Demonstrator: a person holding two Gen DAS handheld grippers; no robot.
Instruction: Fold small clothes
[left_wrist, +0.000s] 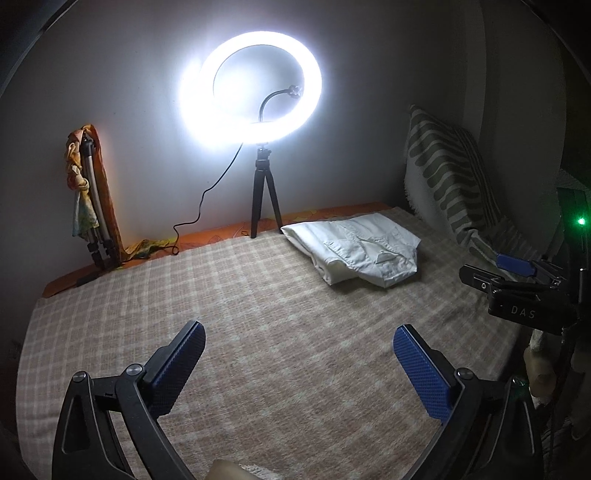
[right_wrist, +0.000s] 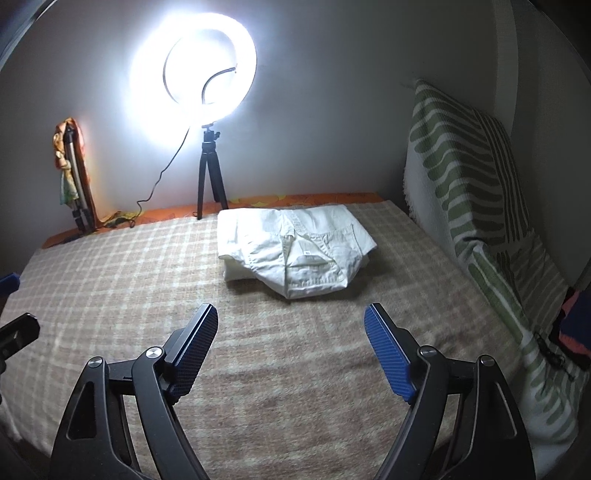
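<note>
The left gripper (left_wrist: 299, 363) stood with jaws spread wide and nothing between them. The right gripper (right_wrist: 291, 347) likewise stood wide open and held nothing. Both hung over the checked blanket (right_wrist: 110, 280), pointing down and forward.

Ahead of the right jaws lay the shorts (right_wrist: 295, 247), white and folded, flat on the blanket and apart from the pads. The waistband faced the jaws; the folded legs ran away toward the wall. The long axis lay across the right view, left to right. From the left jaws the shorts (left_wrist: 354, 247) lay ahead and to the right, well apart, with the long axis slanting from far left to near right.

Nothing stood between either gripper and the shorts.

Beyond the shorts stood a lit ring light (right_wrist: 192, 66) on a black tripod (right_wrist: 210, 173), with its cable trailing left. Further left, a folded tripod (right_wrist: 74, 177) draped with cloth leaned on the wall. Right of the shorts, a striped pillow (right_wrist: 469, 166) stood against the wall.
</note>
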